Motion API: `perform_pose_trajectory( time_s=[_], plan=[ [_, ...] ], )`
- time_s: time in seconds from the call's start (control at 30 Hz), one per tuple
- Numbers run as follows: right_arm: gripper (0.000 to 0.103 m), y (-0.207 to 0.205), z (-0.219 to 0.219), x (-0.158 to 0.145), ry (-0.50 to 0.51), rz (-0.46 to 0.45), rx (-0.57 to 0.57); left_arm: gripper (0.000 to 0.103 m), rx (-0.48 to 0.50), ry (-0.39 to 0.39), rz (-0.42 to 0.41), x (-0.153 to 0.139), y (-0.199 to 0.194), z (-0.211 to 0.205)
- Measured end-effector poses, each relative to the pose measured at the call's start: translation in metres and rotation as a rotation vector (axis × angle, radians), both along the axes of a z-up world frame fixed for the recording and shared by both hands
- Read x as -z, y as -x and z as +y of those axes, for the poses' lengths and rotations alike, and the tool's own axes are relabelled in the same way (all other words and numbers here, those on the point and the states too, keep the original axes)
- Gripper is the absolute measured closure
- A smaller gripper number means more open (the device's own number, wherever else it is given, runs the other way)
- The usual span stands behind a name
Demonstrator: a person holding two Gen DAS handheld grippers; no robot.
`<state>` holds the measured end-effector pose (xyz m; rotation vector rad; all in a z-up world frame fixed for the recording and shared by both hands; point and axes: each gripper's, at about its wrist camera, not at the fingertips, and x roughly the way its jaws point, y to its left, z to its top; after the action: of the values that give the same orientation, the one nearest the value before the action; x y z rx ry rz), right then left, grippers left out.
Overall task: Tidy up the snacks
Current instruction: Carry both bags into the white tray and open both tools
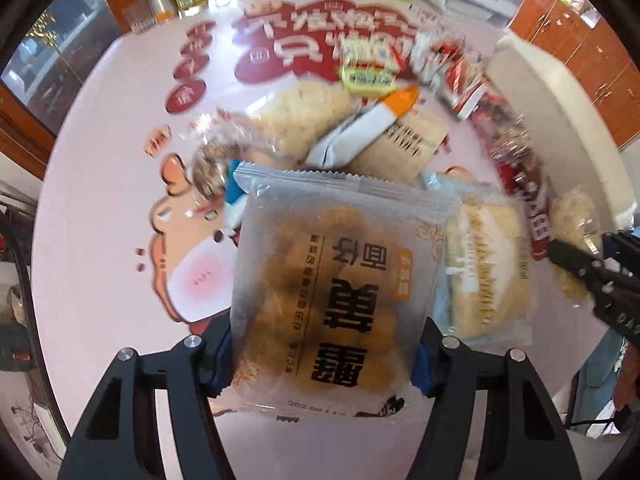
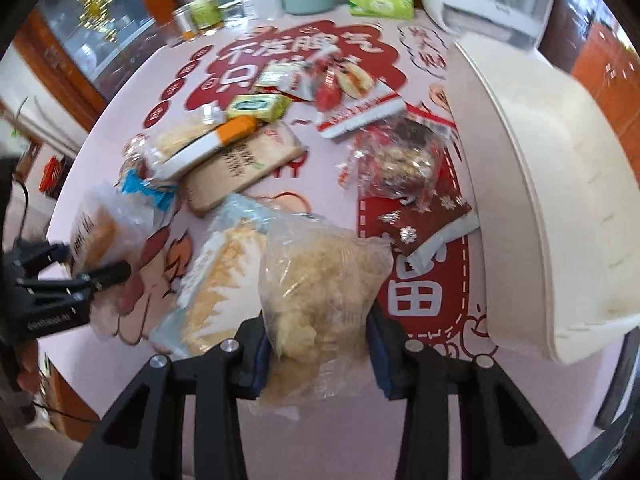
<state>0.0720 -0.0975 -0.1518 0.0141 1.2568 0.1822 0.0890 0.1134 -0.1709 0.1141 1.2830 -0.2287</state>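
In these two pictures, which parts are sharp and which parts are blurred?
Left wrist view: the frosted packet held in the left claw is sharp, while the snack pile behind is smeared. Right wrist view: the clear bag in the right claw is slightly soft, the pile clearer; both views bend strongly at the edges.

Your two wrist cams look steeply down, close over table (image 1: 120, 184); both share central snack pile (image 2: 224, 148).

A home dining room: printed tablecloth (image 2: 120, 128), wooden glass-door cabinets (image 2: 100, 32).
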Motion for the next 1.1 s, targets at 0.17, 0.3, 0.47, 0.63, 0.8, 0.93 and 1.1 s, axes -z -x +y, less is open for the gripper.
perform_pose_trajectory(
  time_s=[0.17, 0.3, 0.47, 0.63, 0.8, 0.93, 1.1],
  plan=[
    [0.063, 0.020, 0.010, -0.035, 0.035, -0.102, -0.066, 0.037, 0.056, 0.059, -0.144, -0.069, 0.008, 0.006],
    [0.062, 0.034, 0.004, -0.061, 0.067, -0.176, -0.092, 0.037, 0.112, 0.131, -0.235, -0.109, 0.011, -0.031],
    [0.062, 0.040, -0.033, -0.082, 0.080, -0.234, -0.064, 0.037, 0.174, 0.175, -0.280, -0.135, 0.006, -0.092],
    [0.062, 0.034, -0.088, -0.110, 0.091, -0.283, -0.004, 0.036, 0.211, 0.199, -0.307, -0.160, -0.011, -0.161],
    [0.062, 0.015, -0.155, -0.130, 0.140, -0.319, 0.066, 0.036, 0.239, 0.183, -0.339, -0.174, -0.041, -0.237],
    [0.062, -0.005, -0.196, -0.124, 0.168, -0.302, 0.096, 0.035, 0.243, 0.174, -0.314, -0.165, -0.068, -0.296],
    [0.056, -0.020, -0.231, -0.099, 0.151, -0.258, 0.105, 0.019, 0.207, 0.082, -0.266, -0.135, -0.093, -0.345]
  ],
)
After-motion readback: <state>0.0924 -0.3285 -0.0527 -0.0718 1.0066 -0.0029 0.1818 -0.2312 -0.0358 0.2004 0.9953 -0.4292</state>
